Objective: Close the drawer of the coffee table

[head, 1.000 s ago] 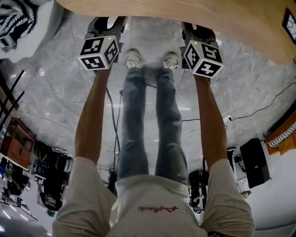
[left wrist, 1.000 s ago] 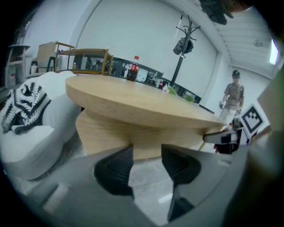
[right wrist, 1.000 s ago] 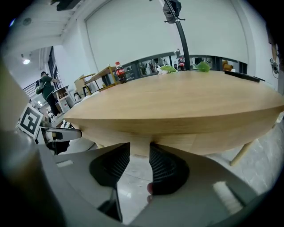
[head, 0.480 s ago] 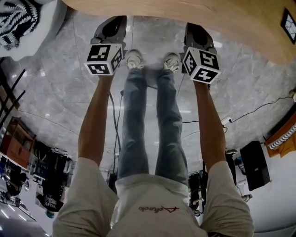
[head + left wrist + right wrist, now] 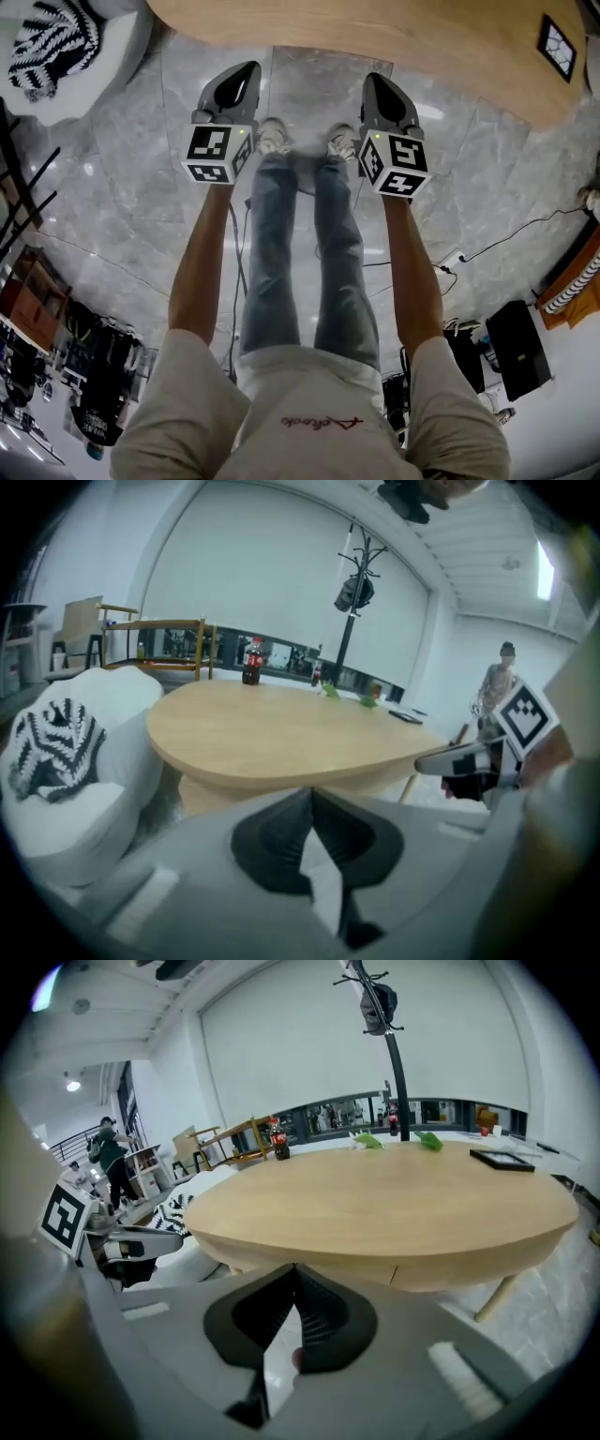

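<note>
Left hand-held gripper (image 5: 310,794) and right hand-held gripper (image 5: 295,1269) are squeezed shut on nothing, and the drawer (image 5: 361,1267) looks pushed flat into the bench (image 5: 375,1204), so the job seems done.

Head view: bench (image 5: 394,37) top was cut off by the upper edge, far side out of frame. Drawer was hidden under the top. Zebra cushion (image 5: 52,42) was clipped at upper left, black picture frame (image 5: 557,47) at upper right. Shoes (image 5: 272,136) were blurred.

Left gripper view: green bits (image 5: 368,699) on the bench's far edge were too small to identify.

Right gripper view: coat stand (image 5: 389,1044) top was cut by the upper edge. Bench leg (image 5: 497,1297) was partly hidden behind the right tool (image 5: 294,1277). A faint seam (image 5: 394,1275) showed under the top; couldn't tell which side was drawer.
</note>
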